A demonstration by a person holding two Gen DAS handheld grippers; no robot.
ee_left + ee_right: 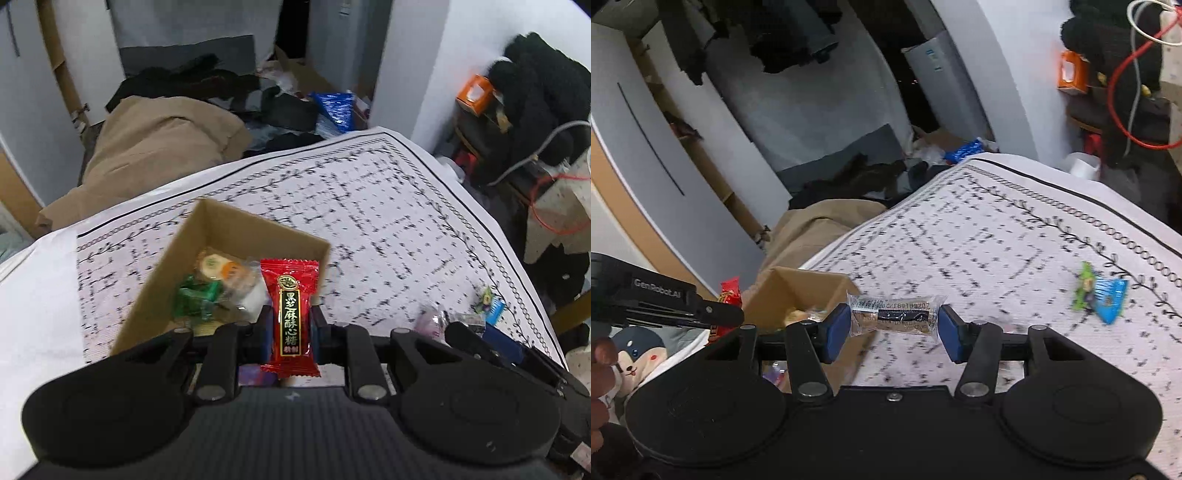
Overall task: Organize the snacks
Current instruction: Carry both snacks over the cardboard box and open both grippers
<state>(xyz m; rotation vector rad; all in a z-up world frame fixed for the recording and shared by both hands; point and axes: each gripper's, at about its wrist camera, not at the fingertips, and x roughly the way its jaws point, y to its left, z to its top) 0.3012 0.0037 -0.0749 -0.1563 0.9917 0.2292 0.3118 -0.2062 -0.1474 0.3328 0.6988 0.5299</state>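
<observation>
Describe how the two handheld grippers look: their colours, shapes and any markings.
Both grippers are matte black plastic. The right gripper has blue pads on two slim fingers, joined by linkage bars with silver rivets to two round housings. The left gripper has the same build and a ribbed body; seen from the side, it bears grey "GenRobot.AI" lettering.

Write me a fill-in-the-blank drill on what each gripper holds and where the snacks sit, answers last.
1. The left gripper is shut on a ____ candy wrapper.
2. The right gripper holds a clear-wrapped snack bar by its two ____.
3. Several snacks already lie inside the open cardboard ____.
4. The green and blue packets lie on the patterned ____.

Answers: red; ends; box; cloth
</observation>
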